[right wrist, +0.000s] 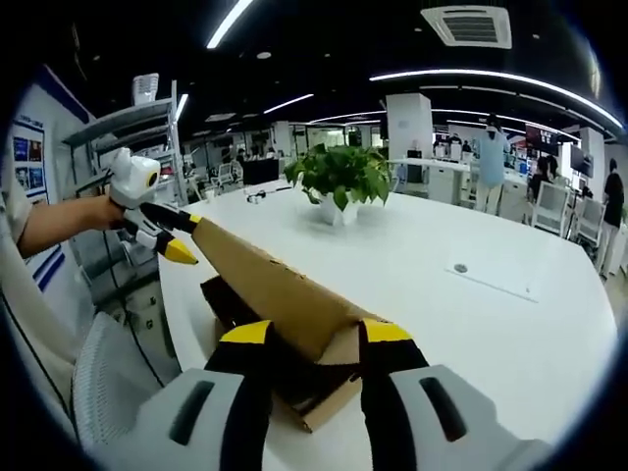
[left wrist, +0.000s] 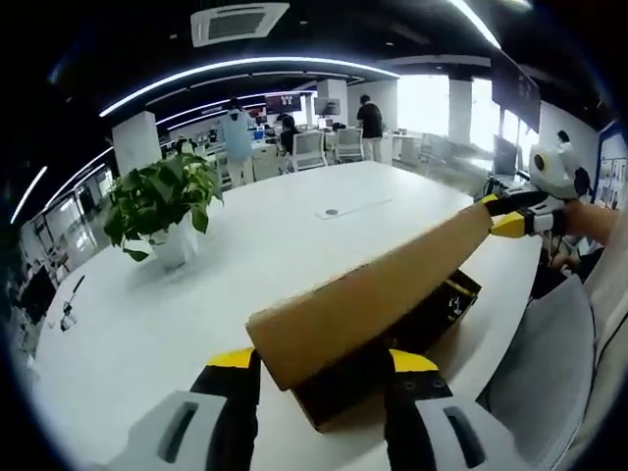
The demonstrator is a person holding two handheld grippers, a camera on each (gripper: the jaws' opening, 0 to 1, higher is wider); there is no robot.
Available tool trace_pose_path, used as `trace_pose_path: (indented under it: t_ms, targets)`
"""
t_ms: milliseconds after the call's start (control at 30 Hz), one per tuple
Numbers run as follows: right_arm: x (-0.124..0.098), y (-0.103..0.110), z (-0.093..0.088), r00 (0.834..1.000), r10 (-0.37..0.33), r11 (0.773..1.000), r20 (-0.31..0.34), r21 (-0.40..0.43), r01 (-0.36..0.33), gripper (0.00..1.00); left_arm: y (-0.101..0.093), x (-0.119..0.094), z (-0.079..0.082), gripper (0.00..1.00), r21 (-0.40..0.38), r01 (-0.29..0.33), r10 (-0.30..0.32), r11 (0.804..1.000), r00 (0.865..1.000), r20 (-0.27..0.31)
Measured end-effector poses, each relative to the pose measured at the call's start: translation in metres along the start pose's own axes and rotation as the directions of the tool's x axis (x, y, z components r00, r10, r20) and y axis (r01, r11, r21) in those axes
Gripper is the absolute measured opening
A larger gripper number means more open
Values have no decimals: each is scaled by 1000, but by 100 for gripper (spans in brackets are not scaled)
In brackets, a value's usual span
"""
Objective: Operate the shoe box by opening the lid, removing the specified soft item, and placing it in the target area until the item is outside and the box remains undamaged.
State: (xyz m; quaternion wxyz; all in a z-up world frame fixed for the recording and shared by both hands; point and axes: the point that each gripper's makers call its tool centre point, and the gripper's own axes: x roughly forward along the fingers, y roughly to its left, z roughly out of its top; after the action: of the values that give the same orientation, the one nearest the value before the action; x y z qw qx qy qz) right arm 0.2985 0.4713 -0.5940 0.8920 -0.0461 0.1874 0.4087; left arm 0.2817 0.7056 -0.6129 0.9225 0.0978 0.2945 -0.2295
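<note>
Lid [left wrist: 373,294]: raised off box [left wrist: 432,329]; left gripper [left wrist: 319,368] and right gripper [right wrist: 302,339] fingers clamp opposite ends. Lift evenly, avoid creasing.

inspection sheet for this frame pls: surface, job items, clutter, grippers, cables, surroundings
Surface: white table, mostly bare.
Job's things: shoe box near table edge; cardboard lid lifted clear of it; contents too dark to tell.
Clutter: potted plant; small round disc.
Grippers: left gripper and right gripper each at one end of the lid; grip unclear.
Cables: nothing seen.
Surroundings: open office, people standing, chairs, ceiling vent.
</note>
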Motion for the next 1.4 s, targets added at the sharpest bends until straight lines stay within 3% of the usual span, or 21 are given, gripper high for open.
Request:
trace_pose_path:
  t_ms: [533,700,1100,1400]
  targets:
    - [13,-17,28,999,-6,999,37,-35,7,39,30,7,36,33,-22,-75,77,997,993,94]
    - [18,-24,35,999,-14,999,49,-39,16,40,43,9,46,25,-87,-107,117,990,985,125]
    - [28,-42,46,997,-34,999,69,-30,36,36,70,17,60,3,-165,-193,219,967,964,151]
    - [26,-60,40,994,-82,995,68,-43,85,27,77,22,66,3,-210,-193,230,959,958,170]
